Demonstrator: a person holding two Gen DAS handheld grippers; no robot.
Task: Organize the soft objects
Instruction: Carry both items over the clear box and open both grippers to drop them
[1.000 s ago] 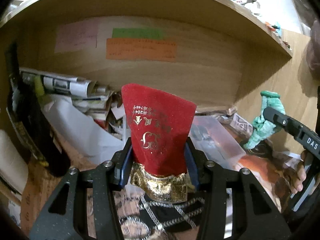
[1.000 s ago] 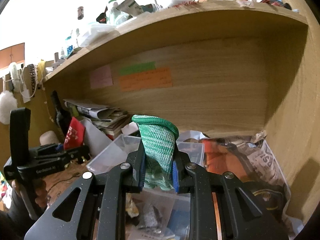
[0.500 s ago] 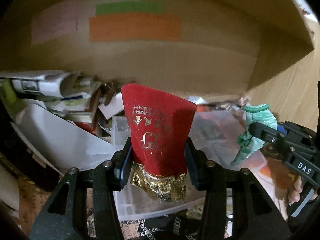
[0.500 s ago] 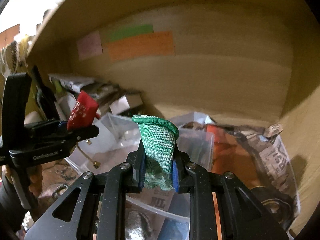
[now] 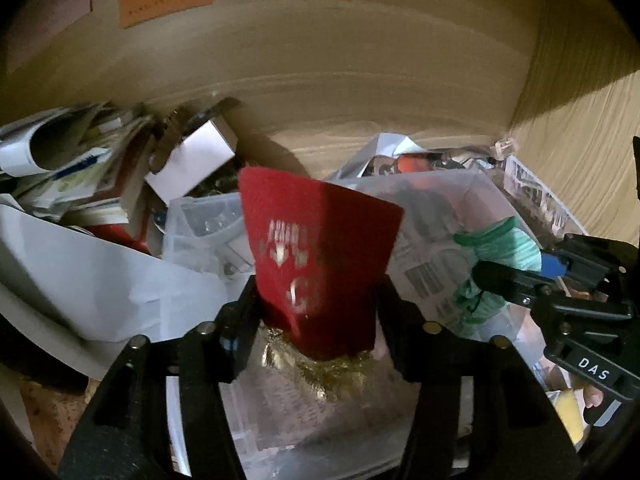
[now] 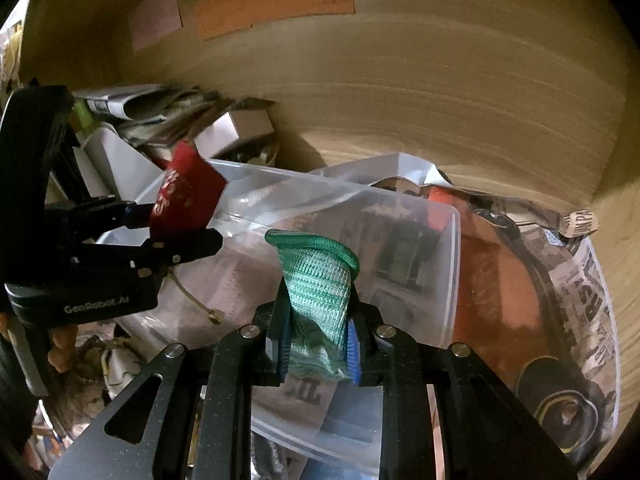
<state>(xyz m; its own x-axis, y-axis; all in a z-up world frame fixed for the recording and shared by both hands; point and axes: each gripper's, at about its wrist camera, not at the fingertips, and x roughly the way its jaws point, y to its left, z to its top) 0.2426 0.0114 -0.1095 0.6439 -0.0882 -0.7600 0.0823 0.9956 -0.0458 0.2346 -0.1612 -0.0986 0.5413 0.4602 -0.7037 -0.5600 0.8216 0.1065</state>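
Red velvet pouch (image 5: 320,260): flat, flared toward its top, pale gold print on the face (blurred), crumpled gold trim at the bottom. It stood upright, clamped between the fingers of the left hand-held gripper (image 5: 318,312), above the clear plastic bin (image 6: 448,280) at the bin's left end. A thin gold cord (image 6: 196,300) dangled under that gripper, tip over the bin.

Green knit cloth (image 6: 320,300): striped light and dark green, with a rolled dark green rim at the top. It was pinched upright between the blue pads of the right hand-held gripper (image 6: 316,344), above the bin toward its near side, right of the pouch.

The bin was translucent, lidless, with printed papers showing through its walls. It sat inside a wooden shelf recess. Left of the bin: a heap of rolled newspapers (image 6: 132,108) and a small white box (image 5: 192,164). Right of the bin: an orange printed bag (image 6: 500,280) and more newsprint. On the back panel (image 6: 440,80) above the bin: an orange note (image 6: 276,0), a green note above it, and a pink note (image 6: 156,16) to the left.
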